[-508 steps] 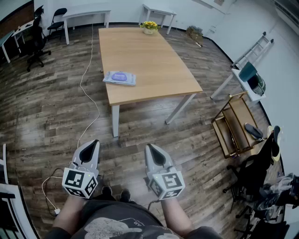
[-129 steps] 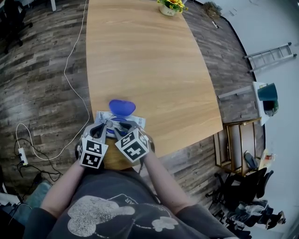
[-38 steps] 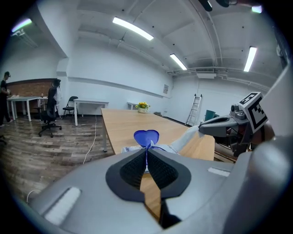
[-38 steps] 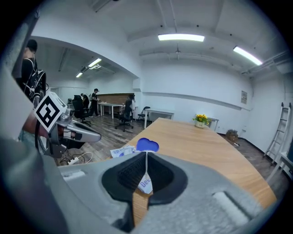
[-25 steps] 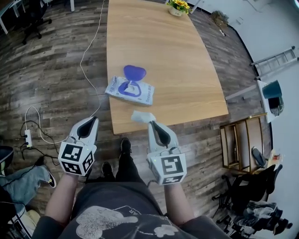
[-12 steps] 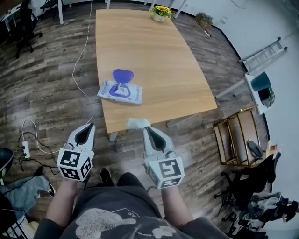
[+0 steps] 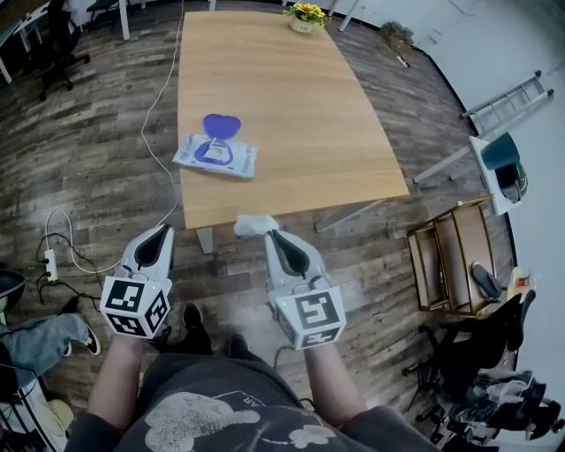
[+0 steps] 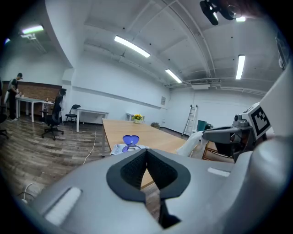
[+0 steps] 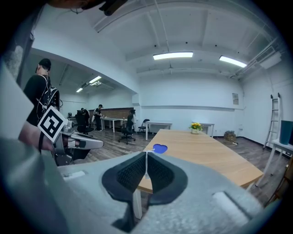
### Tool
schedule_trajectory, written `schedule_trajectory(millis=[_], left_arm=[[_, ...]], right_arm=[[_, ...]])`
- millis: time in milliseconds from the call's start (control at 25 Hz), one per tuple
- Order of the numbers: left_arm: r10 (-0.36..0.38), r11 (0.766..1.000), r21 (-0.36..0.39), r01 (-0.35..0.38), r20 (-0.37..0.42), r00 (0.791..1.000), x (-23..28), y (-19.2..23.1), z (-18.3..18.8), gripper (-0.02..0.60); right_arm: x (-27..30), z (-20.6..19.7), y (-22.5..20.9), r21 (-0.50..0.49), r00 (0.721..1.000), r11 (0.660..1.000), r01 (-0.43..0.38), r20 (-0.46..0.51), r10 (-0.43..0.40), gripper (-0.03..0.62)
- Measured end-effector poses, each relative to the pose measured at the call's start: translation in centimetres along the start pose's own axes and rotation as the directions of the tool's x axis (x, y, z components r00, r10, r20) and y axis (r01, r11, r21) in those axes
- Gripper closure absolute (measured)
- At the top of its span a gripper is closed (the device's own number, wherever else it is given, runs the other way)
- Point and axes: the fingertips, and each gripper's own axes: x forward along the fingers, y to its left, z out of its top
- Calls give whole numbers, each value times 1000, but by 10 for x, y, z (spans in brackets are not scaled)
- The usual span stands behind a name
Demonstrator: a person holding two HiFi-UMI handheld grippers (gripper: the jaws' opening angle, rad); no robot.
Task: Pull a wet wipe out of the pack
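The wet wipe pack (image 7: 214,156) lies near the front left corner of the wooden table (image 7: 300,106), with its purple lid (image 7: 221,126) flipped open. My right gripper (image 7: 271,235) hovers over the floor just off the table's front edge, shut on a white wet wipe (image 7: 254,224) that sticks out past its tips. In the right gripper view the wipe shows as a thin white edge (image 9: 146,161) between the pads. My left gripper (image 7: 164,231) is shut on nothing, level with the right one. In the left gripper view the held wipe (image 8: 193,142) hangs at the right and the pack (image 8: 128,146) lies ahead.
A flower pot (image 7: 305,16) stands at the table's far end. A white cable (image 7: 163,97) and a power strip (image 7: 50,259) lie on the wooden floor at the left. A wooden rack (image 7: 450,247) and a ladder (image 7: 505,95) are at the right. People and chairs (image 9: 98,119) are far back.
Both grippers have drawn back from the table's front edge, the right one still carrying the wipe. The table and pack now lie farther off. Long before, the pack's lid was closed.
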Motion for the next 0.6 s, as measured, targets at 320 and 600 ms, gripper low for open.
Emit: schedule_trajectory(millis=[320,600], left_arm=[[9,1000,1,-9,5,1000,-18,-35,-11,561],[20,1000,2,-20,35,999,-39,-45,-10,561]], right_arm=[[-33,-16,7,-50,998,997,-54,-15,53,592],[-49,-16,18,-58,999,997,-47,1,48,594]])
